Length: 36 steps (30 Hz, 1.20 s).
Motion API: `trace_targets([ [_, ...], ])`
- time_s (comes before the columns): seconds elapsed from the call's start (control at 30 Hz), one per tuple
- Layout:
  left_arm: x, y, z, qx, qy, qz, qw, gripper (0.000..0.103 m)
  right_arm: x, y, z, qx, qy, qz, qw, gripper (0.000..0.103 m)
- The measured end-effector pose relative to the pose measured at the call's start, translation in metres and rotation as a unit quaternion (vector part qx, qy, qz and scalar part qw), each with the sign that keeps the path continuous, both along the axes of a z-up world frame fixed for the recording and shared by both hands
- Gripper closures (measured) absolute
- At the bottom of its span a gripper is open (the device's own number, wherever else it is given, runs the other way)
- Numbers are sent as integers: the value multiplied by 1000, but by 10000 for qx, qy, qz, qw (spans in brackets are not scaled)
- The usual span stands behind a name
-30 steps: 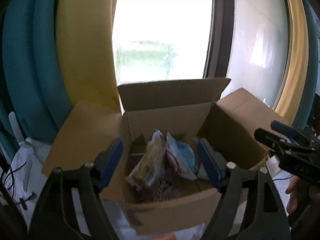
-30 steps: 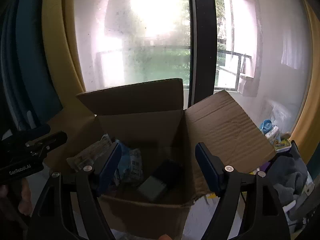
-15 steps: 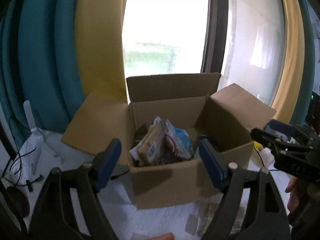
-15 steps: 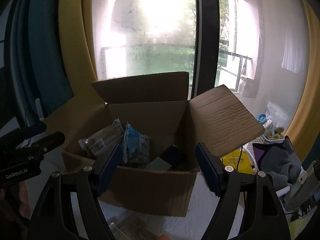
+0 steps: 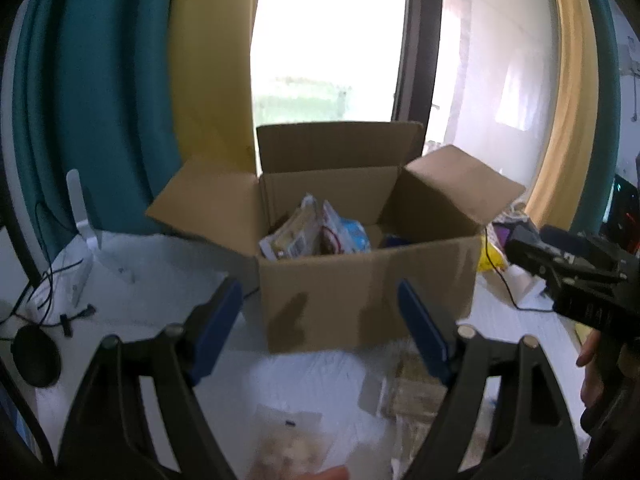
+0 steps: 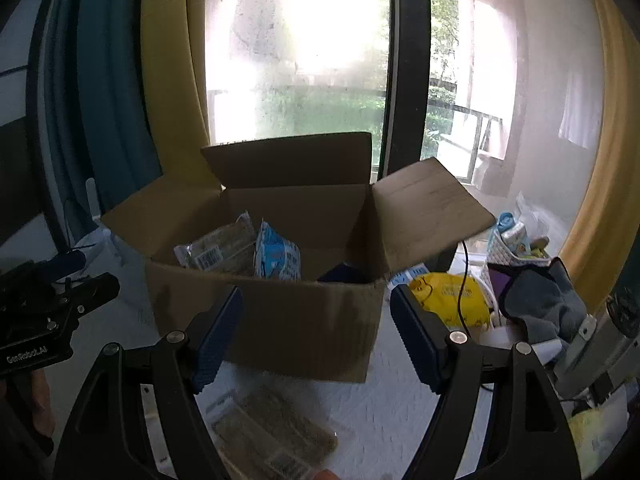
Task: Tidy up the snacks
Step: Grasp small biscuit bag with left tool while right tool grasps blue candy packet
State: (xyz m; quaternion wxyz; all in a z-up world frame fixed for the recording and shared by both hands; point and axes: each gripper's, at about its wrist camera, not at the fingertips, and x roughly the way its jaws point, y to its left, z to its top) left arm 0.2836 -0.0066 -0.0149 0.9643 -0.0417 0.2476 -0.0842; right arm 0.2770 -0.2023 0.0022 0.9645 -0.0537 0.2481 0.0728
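A: Where are the snacks sitting?

B: 2 packets are standing inside the open cardboard box (image 6: 264, 312): a clear-wrapped beige packet (image 6: 218, 250) and a blue-and-white packet (image 6: 278, 258), side by side at the box's left half. The beige one is leaning with its long axis running up and to the right, barcode end low at the left. The blue one is standing more upright, its top edge pointing up. A dark blue item (image 6: 344, 274) is lying low in the right half; I cannot tell what it is.

A: Any outside the box?

B: On the white worktop (image 6: 400, 408) in front of the box, 1 flat clear packet of brown bars (image 6: 272, 428) is lying with its long axis running from upper left to lower right. In the left view I am seeing 2 blurred packets there: a pale one (image 5: 288, 440) and a brown one (image 5: 412, 396).

A: And the grippers?

B: The right gripper (image 6: 316, 332) is hovering in front of the box, spread wide, holding nothing. The left gripper (image 5: 320, 328) is doing likewise, equally wide and bare.

A: Around them?

B: All 4 box flaps are standing open. To the right, a yellow bag (image 6: 452, 296) and a grey cloth (image 6: 544, 300) are lying near a white basket (image 6: 500, 252). A window (image 6: 300, 60) is glowing behind, with yellow and teal curtains (image 6: 116, 80).
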Motion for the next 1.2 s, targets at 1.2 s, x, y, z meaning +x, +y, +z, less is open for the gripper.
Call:
trace_targets([
  [1.2, -48, 18, -129, 362, 1619, 278, 9857, 22, -70, -73, -144, 188, 1559, -643, 9855, 24],
])
